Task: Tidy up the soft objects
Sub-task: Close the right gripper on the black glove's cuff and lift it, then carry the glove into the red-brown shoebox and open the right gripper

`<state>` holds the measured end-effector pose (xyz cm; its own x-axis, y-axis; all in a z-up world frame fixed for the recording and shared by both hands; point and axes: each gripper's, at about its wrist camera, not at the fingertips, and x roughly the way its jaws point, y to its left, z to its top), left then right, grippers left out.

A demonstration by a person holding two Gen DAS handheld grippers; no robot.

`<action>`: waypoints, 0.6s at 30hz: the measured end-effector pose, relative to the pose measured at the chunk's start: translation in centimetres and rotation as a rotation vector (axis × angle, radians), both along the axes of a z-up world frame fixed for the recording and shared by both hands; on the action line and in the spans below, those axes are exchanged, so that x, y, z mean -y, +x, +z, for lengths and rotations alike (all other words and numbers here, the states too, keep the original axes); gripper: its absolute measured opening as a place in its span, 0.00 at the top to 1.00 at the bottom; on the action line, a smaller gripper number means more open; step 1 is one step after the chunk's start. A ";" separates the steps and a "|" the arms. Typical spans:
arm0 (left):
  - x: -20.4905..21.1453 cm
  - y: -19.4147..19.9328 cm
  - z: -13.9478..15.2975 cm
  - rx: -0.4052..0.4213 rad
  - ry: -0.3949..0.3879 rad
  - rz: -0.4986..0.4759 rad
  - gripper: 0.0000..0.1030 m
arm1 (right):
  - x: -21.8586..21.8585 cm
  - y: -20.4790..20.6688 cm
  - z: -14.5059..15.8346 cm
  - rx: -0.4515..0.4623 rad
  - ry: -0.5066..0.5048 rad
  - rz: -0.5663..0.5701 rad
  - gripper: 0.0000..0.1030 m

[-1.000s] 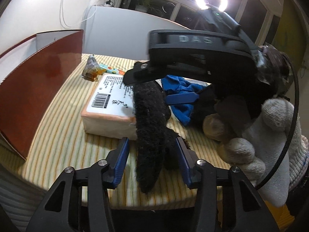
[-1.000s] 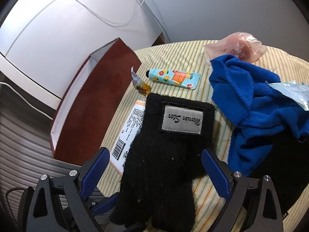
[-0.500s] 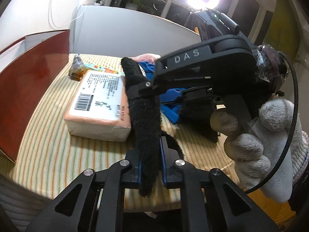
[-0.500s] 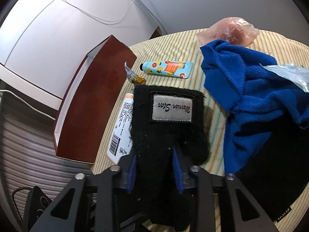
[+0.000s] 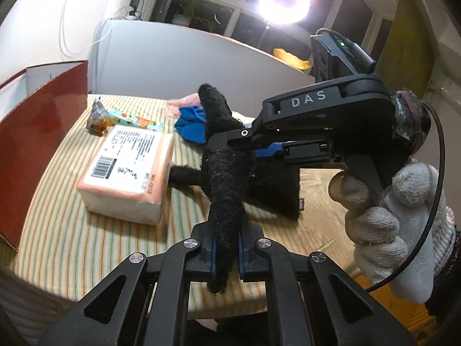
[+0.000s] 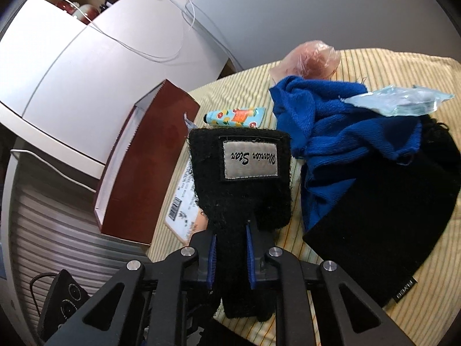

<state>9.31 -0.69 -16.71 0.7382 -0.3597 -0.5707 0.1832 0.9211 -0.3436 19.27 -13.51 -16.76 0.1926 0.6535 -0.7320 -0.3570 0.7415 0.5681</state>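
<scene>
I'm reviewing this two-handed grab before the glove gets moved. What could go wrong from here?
1. Both the left gripper and right gripper are shut on the same black glove; pulling apart could stretch it or tear one grip loose.
2. A glove finger trails by the tissue pack and may drag it.
3. The blue cloth lies close alongside and might snag.

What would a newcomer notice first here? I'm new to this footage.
A black knit glove with a grey label, lifted above the striped table and pinched by both tools: the left tool at one end, the right tool at the other. Behind it lies a crumpled blue towel, with a wrapped tissue pack to the left.
</scene>
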 end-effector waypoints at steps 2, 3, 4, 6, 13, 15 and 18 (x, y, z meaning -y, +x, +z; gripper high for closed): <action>-0.2 -0.1 0.5 0.015 0.000 -0.001 0.92 | 0.3 -0.4 0.8 0.013 0.007 0.001 0.86; -0.4 -0.1 0.7 0.023 -0.001 0.001 0.92 | 0.4 -0.6 1.2 0.020 0.010 0.004 0.86; -0.6 -0.1 1.0 0.033 -0.004 0.002 0.92 | 0.5 -0.9 1.7 0.031 0.012 0.007 0.86; -0.5 -0.9 1.8 0.051 -0.007 0.001 0.92 | 0.4 -1.3 2.7 0.049 0.017 0.013 0.86; -2.4 -1.5 4.4 0.125 -0.022 0.021 0.92 | -0.6 -2.5 6.7 0.125 0.039 0.040 0.86; -3.1 -1.9 5.2 0.146 -0.024 0.036 0.92 | -1.7 -2.7 7.8 0.146 0.043 0.055 0.86; -4.7 -2.5 6.4 0.181 -0.015 0.068 0.92 | -3.6 -3.0 9.3 0.177 0.048 0.086 0.86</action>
<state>6.78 4.04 -10.31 0.8509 -0.3131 -0.4218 0.1809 0.9285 -0.3242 16.31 -9.93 -7.44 0.2573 0.7062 -0.6596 -0.5157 0.6776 0.5244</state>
